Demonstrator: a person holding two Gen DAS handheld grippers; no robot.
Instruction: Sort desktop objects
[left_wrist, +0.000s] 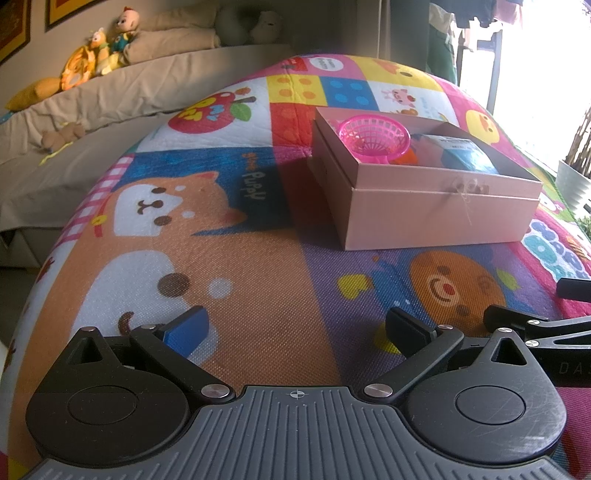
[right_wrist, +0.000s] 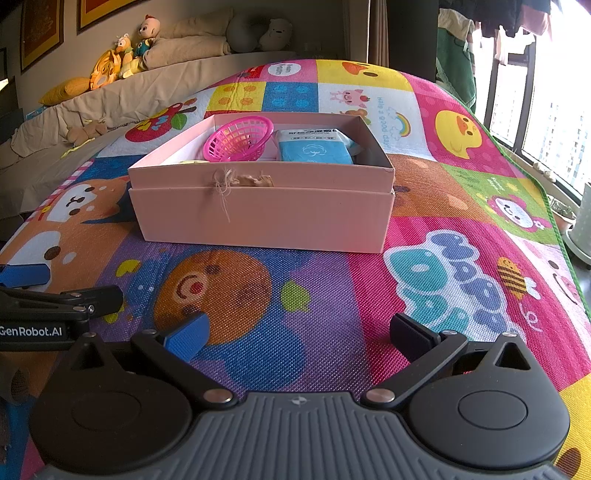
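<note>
Two low wrist cameras, side by side, both facing the same box across the mat.

Your left wrist view sits low over the play mat (left_wrist: 258, 236) and looks forward between its own spread fingers, with the pink box (left_wrist: 436, 206) off to the right at middle range. Your right wrist view is just as low but meets the box (right_wrist: 262, 218) nearly head-on. Both share the box, the pink basket (left_wrist: 373, 138) (right_wrist: 240, 140), the mat and the bed (left_wrist: 110, 99) behind. Each catches the other gripper at its inner edge: the right gripper (left_wrist: 546, 325) in the left view, the left gripper (right_wrist: 48, 299) in the right, though the fisheye probably exaggerates the closeness.
</note>
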